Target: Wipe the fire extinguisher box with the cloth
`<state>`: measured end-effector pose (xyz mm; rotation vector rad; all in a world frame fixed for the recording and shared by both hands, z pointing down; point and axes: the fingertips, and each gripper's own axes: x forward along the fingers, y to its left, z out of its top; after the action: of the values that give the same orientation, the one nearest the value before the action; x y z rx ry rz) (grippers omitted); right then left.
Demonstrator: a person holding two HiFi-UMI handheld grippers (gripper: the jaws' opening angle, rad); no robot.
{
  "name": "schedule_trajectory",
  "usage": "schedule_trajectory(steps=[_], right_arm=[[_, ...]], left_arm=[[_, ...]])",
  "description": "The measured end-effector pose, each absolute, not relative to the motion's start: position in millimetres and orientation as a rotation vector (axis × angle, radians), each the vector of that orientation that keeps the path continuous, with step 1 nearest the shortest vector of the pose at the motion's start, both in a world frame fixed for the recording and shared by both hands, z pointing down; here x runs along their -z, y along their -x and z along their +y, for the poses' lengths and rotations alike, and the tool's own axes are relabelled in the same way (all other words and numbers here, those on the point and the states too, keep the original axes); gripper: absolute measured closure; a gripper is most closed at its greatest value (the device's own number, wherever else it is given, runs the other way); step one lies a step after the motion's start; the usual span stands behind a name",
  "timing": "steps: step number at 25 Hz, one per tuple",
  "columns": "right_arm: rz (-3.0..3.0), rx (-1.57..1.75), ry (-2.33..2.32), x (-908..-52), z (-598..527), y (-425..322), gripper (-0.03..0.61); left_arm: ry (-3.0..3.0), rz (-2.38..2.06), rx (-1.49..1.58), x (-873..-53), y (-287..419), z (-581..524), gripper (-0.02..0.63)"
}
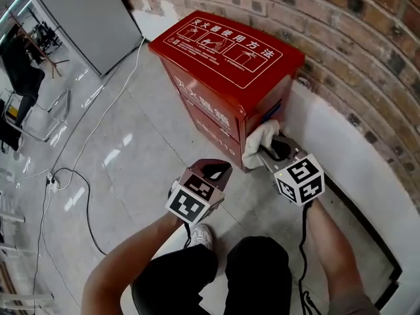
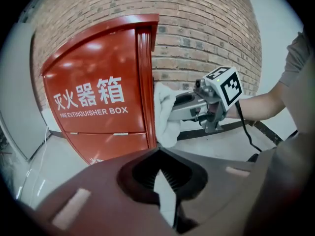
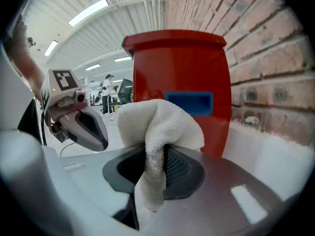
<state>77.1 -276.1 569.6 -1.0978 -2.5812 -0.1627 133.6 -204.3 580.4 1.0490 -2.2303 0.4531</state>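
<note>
The red fire extinguisher box (image 1: 223, 71) stands on the floor against a brick wall, its white-lettered front (image 2: 98, 102) facing the left gripper view. A white cloth (image 1: 260, 140) is pinched in my right gripper (image 1: 270, 148), which is shut on it and presses it against the box's lower right side (image 3: 197, 82). The cloth (image 3: 157, 132) bunches over the jaws in the right gripper view, and the cloth (image 2: 165, 114) also shows beside the box edge in the left gripper view. My left gripper (image 1: 213, 172) hovers shut and empty in front of the box, a short way off.
A brick wall (image 1: 341, 38) with a white base runs behind and to the right of the box. White cables (image 1: 72, 176) trail across the glossy floor at left. A grey panel (image 1: 85, 18) leans at the back left. The person's knees and a shoe (image 1: 200, 236) are below.
</note>
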Motion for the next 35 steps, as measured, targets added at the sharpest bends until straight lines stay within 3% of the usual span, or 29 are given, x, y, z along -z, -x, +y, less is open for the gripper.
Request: schedule_trajectory(steps=[13,22,29,35], right_arm=[[-2.719,0.234,1.094,-455,-283,-72,0.469],[-2.72,0.296,1.1,-459,-286,-106,0.469],[-2.661,0.34,1.145,-493,-269,-134,0.469],[-2.647,0.311,1.271,-499,-244,-149,0.469]], left_arm=[[-1.057,-2.411,-0.51,-489,-120,-203,0.614],[-1.149,-2.482,-0.404,-462,-138,-220,0.614],[-1.276,-2.423,-0.34,-465,-170,-229,0.451],[-1.253,-2.42,-0.264,-467,-183,-216,0.416]])
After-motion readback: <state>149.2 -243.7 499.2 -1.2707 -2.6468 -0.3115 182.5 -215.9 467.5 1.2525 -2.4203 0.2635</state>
